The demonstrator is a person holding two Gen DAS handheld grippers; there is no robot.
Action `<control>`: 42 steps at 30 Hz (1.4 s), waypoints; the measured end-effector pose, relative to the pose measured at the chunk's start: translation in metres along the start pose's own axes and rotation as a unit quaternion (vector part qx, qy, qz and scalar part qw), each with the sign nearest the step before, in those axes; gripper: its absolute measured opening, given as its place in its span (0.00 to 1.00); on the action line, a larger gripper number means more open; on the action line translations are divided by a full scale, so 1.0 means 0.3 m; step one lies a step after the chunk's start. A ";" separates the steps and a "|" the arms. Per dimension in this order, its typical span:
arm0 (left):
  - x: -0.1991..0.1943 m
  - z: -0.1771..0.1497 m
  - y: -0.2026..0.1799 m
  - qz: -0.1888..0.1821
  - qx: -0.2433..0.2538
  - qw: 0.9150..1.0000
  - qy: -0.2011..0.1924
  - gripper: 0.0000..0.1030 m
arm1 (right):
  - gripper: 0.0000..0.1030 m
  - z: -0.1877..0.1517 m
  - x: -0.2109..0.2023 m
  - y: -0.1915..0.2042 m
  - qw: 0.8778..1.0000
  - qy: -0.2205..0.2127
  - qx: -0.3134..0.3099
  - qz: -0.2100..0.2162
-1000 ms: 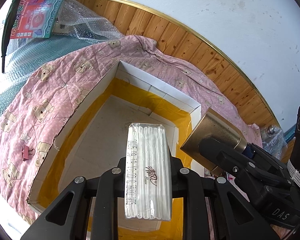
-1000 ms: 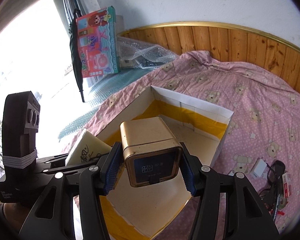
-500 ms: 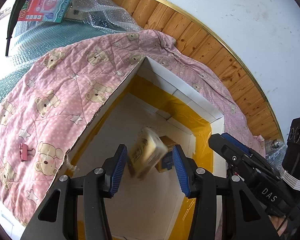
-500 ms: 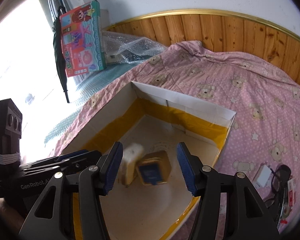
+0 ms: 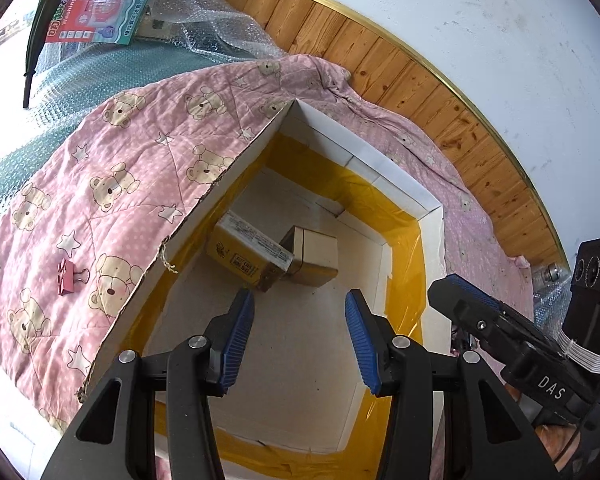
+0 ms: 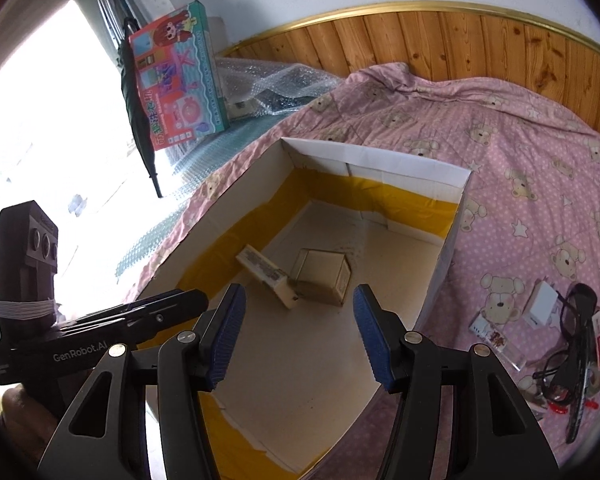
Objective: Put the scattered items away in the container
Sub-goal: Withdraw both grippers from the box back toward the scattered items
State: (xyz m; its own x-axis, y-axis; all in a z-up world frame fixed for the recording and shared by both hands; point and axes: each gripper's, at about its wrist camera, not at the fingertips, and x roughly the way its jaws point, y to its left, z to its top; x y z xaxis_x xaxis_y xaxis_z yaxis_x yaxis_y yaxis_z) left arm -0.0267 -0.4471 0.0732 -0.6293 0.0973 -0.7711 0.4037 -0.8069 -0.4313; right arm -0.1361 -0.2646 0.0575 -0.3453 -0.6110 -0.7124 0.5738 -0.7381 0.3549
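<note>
Small clutter (image 6: pixel 556 344) beside glasses (image 6: pixel 572 328) indistinct

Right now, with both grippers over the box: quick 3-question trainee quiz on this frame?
1. True or false: the left gripper and right gripper are both open and empty.
2. What leans on the gold metal tin inside the white yellow-taped cardboard box?
3. The pink binder clip lies: A) in the box B) on the pink bear-print quilt

Key: 1 true; 2 the flat yellow-backed packet; 3 B.
</note>
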 end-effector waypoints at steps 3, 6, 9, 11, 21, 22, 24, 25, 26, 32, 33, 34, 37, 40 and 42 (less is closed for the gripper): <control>-0.017 -0.014 -0.015 0.002 0.004 1.000 0.000 0.47 | 0.56 -0.023 -0.021 0.025 1.000 -0.002 -0.007 0.003; -0.033 -0.025 -0.030 0.001 0.010 1.000 -0.001 0.47 | 0.51 -0.042 -0.044 0.041 1.000 -0.004 -0.010 0.007; -0.045 -0.036 -0.044 -0.001 0.013 1.000 0.000 0.47 | 0.51 -0.065 -0.071 0.041 1.000 -0.007 -0.003 0.012; -0.053 -0.044 -0.056 -0.002 0.016 1.000 0.001 0.47 | 0.51 -0.084 -0.087 0.040 1.000 -0.008 0.004 0.016; -0.104 -0.084 -0.137 -0.002 0.042 0.999 -0.005 0.49 | 0.51 -0.172 -0.144 0.030 0.999 -0.010 0.032 0.034; -0.107 -0.089 -0.146 -0.001 0.045 0.999 -0.005 0.49 | 0.51 -0.176 -0.153 0.024 0.999 -0.012 0.035 0.036; -0.111 -0.098 -0.167 0.001 0.053 0.999 -0.004 0.49 | 0.51 -0.185 -0.170 0.012 0.998 -0.015 0.042 0.040; -0.114 -0.103 -0.179 0.001 0.056 0.998 -0.004 0.49 | 0.51 -0.189 -0.179 0.006 0.998 -0.017 0.044 0.042; -0.115 -0.108 -0.191 0.001 0.060 0.998 -0.004 0.49 | 0.51 -0.193 -0.188 0.001 0.998 -0.019 0.047 0.045; -0.121 -0.142 -0.265 0.006 0.078 0.997 -0.002 0.49 | 0.51 -0.222 -0.243 -0.033 0.996 -0.030 0.056 0.057; -0.123 -0.149 -0.280 0.006 0.081 0.997 -0.003 0.49 | 0.51 -0.228 -0.253 -0.043 0.996 -0.032 0.059 0.058; -0.124 -0.155 -0.296 0.007 0.086 0.996 -0.002 0.49 | 0.51 -0.234 -0.262 -0.052 0.996 -0.035 0.062 0.060; -0.124 -0.173 -0.342 0.006 0.099 0.995 -0.001 0.49 | 0.51 -0.256 -0.293 -0.089 0.994 -0.041 0.073 0.066; -0.118 -0.197 -0.398 0.005 0.115 0.993 0.001 0.49 | 0.51 -0.284 -0.321 -0.130 0.993 -0.046 0.088 0.070; -0.111 -0.210 -0.430 0.002 0.123 0.992 0.003 0.49 | 0.51 -0.302 -0.339 -0.160 0.991 -0.050 0.098 0.070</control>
State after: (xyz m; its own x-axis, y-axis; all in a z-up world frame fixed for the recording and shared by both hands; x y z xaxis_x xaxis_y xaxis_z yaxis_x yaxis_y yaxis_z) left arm -0.0160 -0.3096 0.1249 -0.6229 0.0967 -0.7763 0.2321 -0.9248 -0.3015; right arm -0.0613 -0.1413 0.0582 -0.3498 -0.7290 -0.5884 0.4692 -0.6800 0.5635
